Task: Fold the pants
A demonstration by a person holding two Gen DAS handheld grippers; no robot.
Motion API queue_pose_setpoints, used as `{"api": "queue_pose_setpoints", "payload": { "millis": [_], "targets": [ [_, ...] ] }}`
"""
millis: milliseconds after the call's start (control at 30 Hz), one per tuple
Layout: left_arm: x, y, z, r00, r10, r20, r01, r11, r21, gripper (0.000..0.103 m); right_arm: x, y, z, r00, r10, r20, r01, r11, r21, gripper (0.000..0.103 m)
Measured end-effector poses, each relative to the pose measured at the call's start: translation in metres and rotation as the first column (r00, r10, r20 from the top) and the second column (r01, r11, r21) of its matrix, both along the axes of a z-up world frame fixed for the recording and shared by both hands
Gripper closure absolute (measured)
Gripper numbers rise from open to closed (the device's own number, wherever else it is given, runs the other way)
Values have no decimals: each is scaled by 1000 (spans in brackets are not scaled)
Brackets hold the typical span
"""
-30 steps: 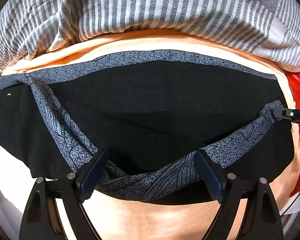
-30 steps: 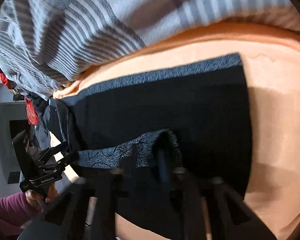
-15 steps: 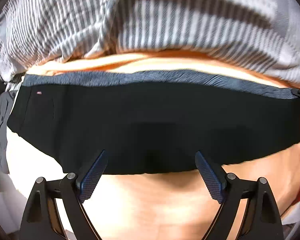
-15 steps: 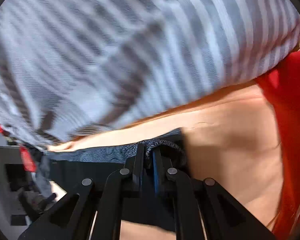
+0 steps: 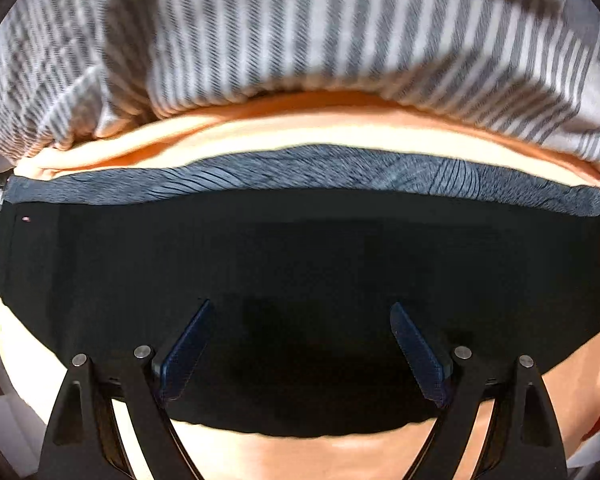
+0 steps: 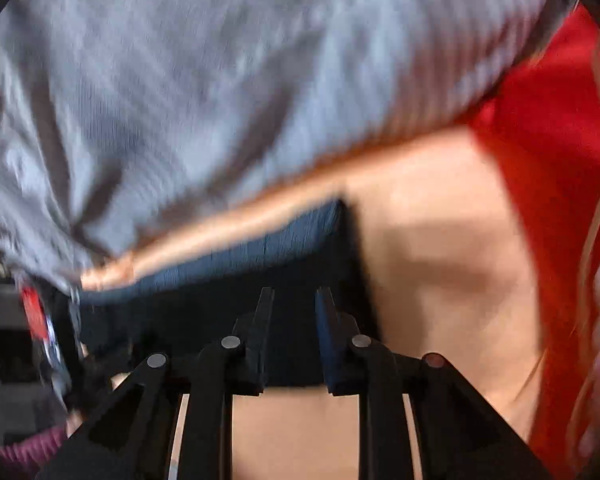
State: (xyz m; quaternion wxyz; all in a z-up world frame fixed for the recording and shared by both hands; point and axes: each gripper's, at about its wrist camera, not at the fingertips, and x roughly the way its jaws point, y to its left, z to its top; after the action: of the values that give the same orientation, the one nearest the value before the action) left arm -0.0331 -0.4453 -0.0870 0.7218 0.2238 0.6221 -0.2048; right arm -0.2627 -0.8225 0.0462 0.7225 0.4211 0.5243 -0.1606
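The black pants (image 5: 300, 248) lie folded flat on the peach sheet (image 5: 284, 148), patterned blue-grey band along their far edge. Beyond them bunches a grey-striped blanket (image 5: 340, 40), with red cloth (image 6: 548, 152) to the right. The left gripper (image 5: 300, 344) gapes wide above the pants, empty; the right gripper (image 6: 294, 304) has just been opening to a narrow gap, nothing between.

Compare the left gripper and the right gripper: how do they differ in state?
The left gripper stands wide open; the right gripper shows only a narrow gap, its jaws having just been opening. The left hangs over the middle of the black pants; the right sits near their end edge. Both hold nothing.
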Motion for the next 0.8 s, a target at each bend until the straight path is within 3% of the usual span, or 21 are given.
{"api": "queue_pose_setpoints", "payload": {
  "millis": [67,100,167,300,367,600,700,800],
  "targets": [
    [-2,-3,-10,1000,-15,0,15,1000,20,13,-1,13,-22,994,47,-100,-51,998,-42,81],
    [-1,-2,-11,1000,-14,-2,14,1000,18,13,-1,18,-40,985,60,-162,-72,995,-67,92],
    [2,1,-5,1000,-12,-7,12,1000,16,13,-12,13,-50,993,20,-119,-30,996,-78,103],
    [16,19,14,999,-20,45,19,1000,25,13,-20,4,-46,995,-29,-100,26,999,-26,103],
    [30,34,22,997,-1,73,-2,999,36,13,-19,6,-39,994,-35,-108,32,999,-32,98],
    [106,94,35,981,81,176,-96,993,75,13,-7,35,-13,999,40,-37,-41,998,-43,98],
    [141,114,17,982,124,140,-135,988,73,13,10,57,-17,998,53,-28,-53,998,-15,98],
    [157,110,-20,985,107,134,-126,982,143,13,26,82,-23,998,55,-36,-55,998,3,98]
  ]
}}
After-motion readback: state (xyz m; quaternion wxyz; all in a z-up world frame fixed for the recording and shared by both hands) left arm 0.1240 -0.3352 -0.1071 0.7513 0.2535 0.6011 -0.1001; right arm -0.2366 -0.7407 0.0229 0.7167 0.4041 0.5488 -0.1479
